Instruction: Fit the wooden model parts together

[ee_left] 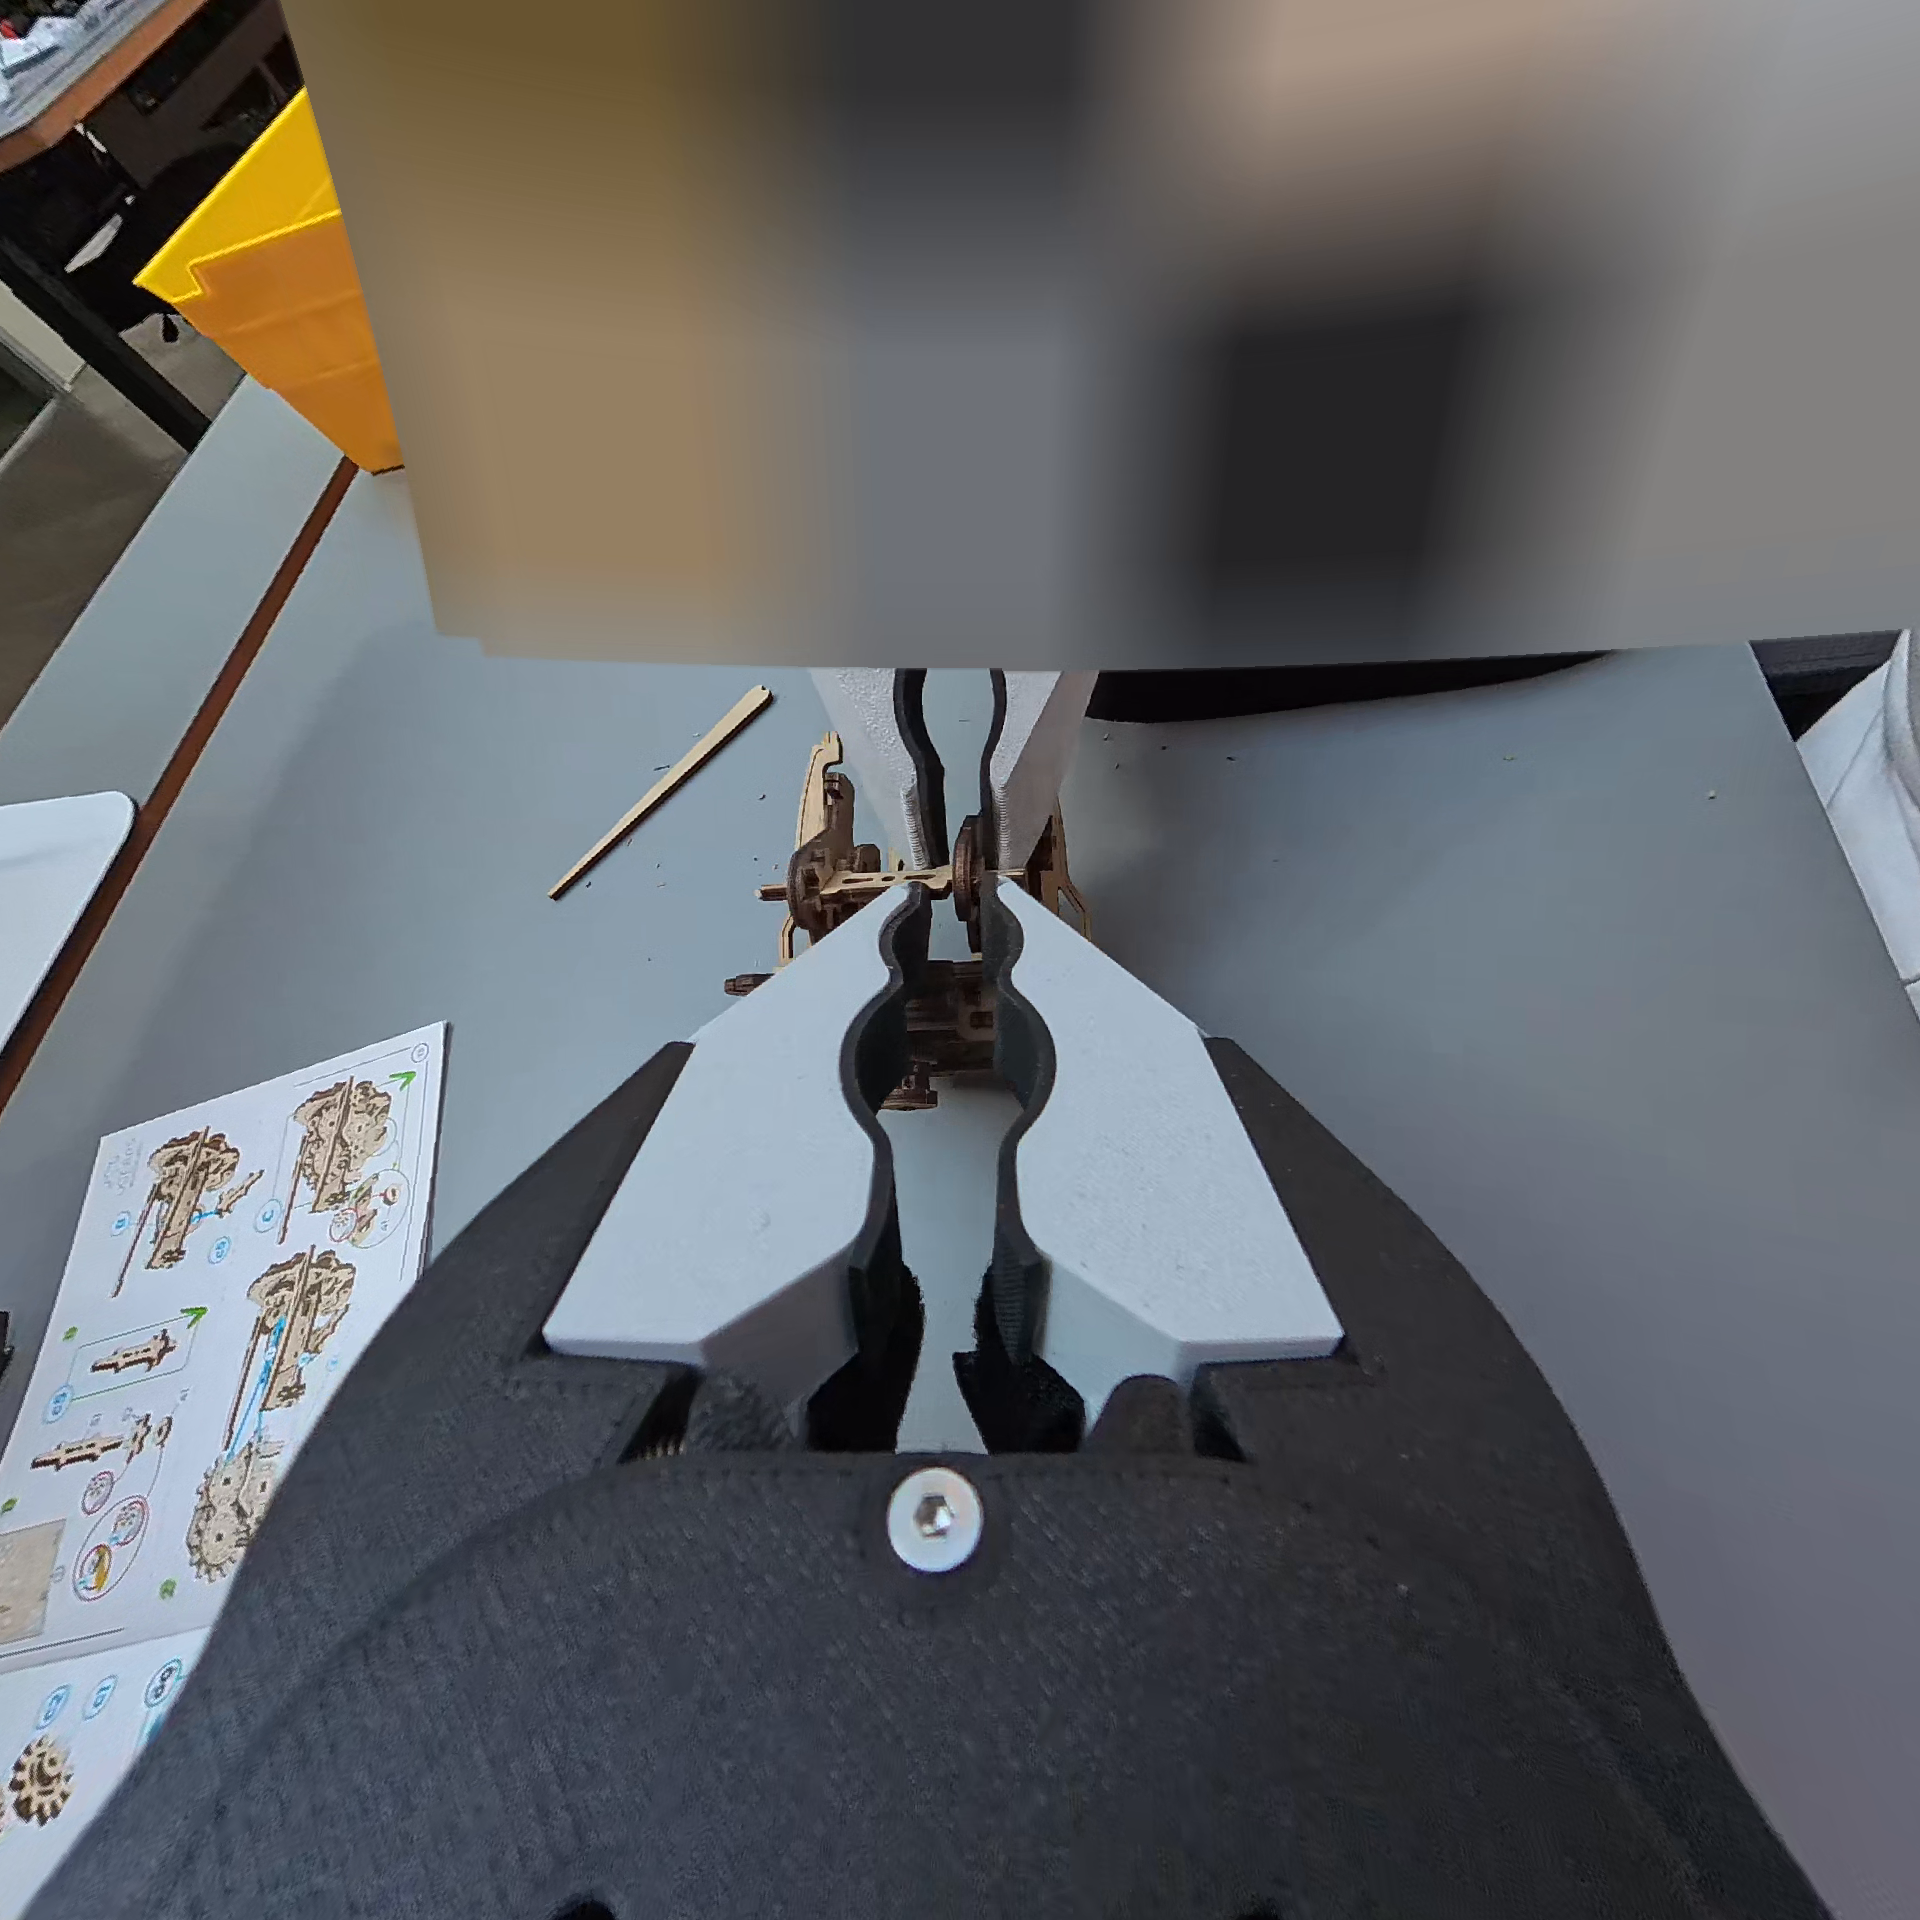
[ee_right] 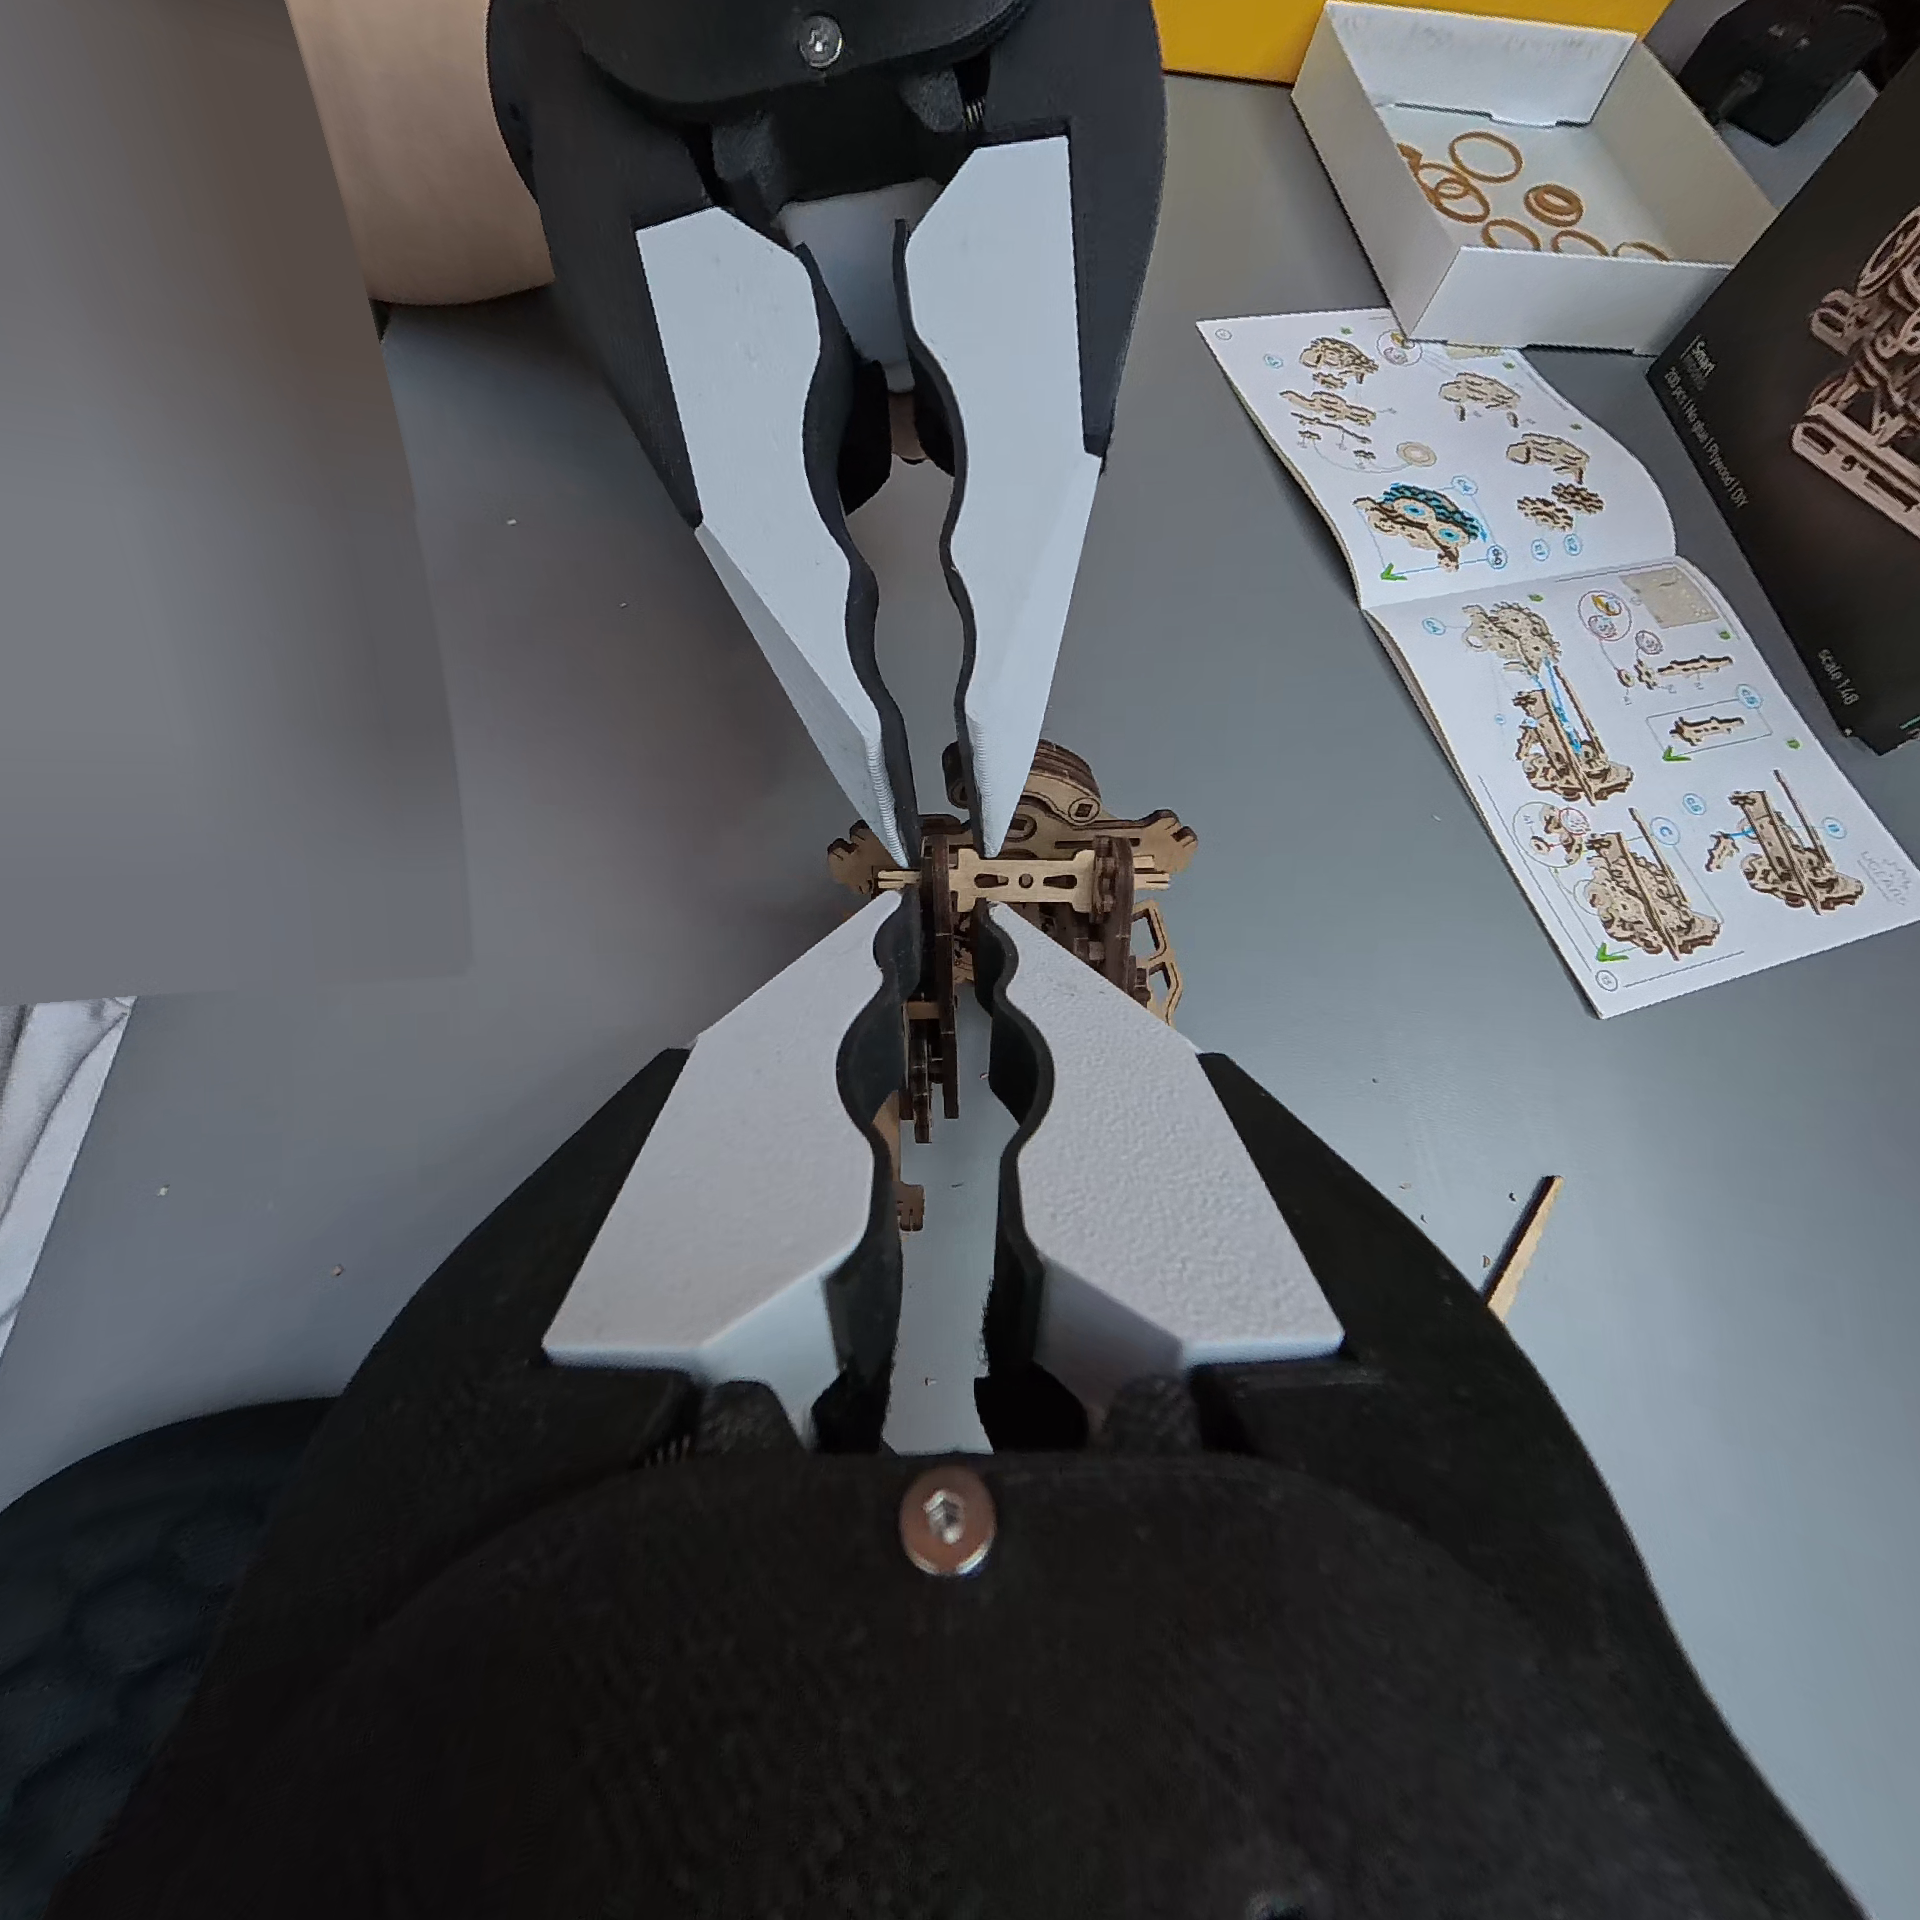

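A small wooden model [ee_right: 1081, 816] stands on the grey table [ee_right: 1351, 1091]; it also shows in the left wrist view [ee_left: 821, 868]. A pale wooden axle [ee_right: 1029, 881] lies across its top and carries a dark gear [ee_right: 940, 873] near one end. My left gripper [ee_left: 954, 900] and right gripper [ee_right: 948, 920] meet tip to tip from opposite sides. Each is closed to a narrow gap around the dark gear [ee_left: 971, 868] and the axle end. In the right wrist view the left gripper [ee_right: 942, 840] comes in from the top. The model's lower part is hidden behind the fingers.
Instruction sheets [ee_right: 1538, 644] lie beside the model, also visible in the left wrist view [ee_left: 239, 1299]. A loose wooden stick [ee_left: 665, 790] lies near it. A white box of wooden rings [ee_right: 1507, 187], a black box [ee_right: 1829, 416] and a yellow bin [ee_left: 281, 291] stand at the table's edges. My left and right fingertips are right by each other. Left tips and right tips are each some 15 centimetres from the loose wooden stick [ee_left: 665, 790].
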A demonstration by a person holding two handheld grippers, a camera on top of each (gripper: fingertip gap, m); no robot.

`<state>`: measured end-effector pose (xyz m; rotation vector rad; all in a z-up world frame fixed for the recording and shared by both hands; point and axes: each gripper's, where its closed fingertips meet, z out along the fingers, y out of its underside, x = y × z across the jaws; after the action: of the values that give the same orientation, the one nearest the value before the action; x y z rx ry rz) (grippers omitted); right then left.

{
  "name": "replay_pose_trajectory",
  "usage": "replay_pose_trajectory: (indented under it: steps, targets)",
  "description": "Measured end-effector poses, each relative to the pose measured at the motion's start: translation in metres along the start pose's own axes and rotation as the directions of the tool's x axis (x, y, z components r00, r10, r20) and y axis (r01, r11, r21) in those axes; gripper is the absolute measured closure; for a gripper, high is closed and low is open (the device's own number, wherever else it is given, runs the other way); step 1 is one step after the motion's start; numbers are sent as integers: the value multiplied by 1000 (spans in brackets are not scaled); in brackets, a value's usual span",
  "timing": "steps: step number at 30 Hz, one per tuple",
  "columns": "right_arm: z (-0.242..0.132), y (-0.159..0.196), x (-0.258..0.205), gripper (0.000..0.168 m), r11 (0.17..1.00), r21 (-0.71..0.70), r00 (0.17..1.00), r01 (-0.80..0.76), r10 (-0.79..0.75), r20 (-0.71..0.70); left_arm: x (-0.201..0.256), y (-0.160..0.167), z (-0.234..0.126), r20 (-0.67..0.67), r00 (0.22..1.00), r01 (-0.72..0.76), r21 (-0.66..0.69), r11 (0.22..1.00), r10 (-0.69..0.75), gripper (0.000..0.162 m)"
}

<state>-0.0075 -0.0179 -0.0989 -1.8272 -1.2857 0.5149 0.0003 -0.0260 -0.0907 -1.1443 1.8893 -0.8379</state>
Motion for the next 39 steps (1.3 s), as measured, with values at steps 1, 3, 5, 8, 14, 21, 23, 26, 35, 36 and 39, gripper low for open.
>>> replay_pose_trajectory:
  steps: [1,3,5,8,14,21,23,26,35,36,39]
  targets:
    - [0,0,0,163,1000,-3,1000,8,-8,-6,0,0,0,-3,1000,5,-2,1000,-5,155]
    - [0,1,0,164,999,-26,999,38,-39,-24,0,0,1,-4,1000,7,0,1000,-7,155]
    - [0,1,-1,164,996,-48,997,71,-73,-38,1,0,1,1,1000,-14,1,1000,14,155]
    - [-1,2,-1,165,997,-46,997,59,-61,-36,1,0,2,12,999,-30,-1,1000,30,155]
    - [-1,2,-3,166,992,-66,993,106,-109,-41,3,0,2,13,998,-54,-3,999,54,155]
    - [-1,3,-5,166,990,-77,992,118,-121,-37,5,0,3,19,997,-74,-14,997,75,156]
    - [-1,3,-4,166,990,-75,992,115,-118,-37,5,0,3,21,997,-76,-17,997,77,156]
    - [1,5,-5,167,987,-88,990,134,-137,-36,6,1,4,15,997,-79,-29,996,79,156]
    - [2,10,2,166,989,-107,992,104,-111,-57,-1,3,5,40,994,-102,-45,994,104,155]
    - [2,10,2,165,989,-108,992,100,-107,-59,-1,4,6,46,993,-111,-44,993,113,155]
    - [1,8,4,163,995,-66,996,70,-74,-54,-3,2,5,66,989,-130,-31,991,132,155]
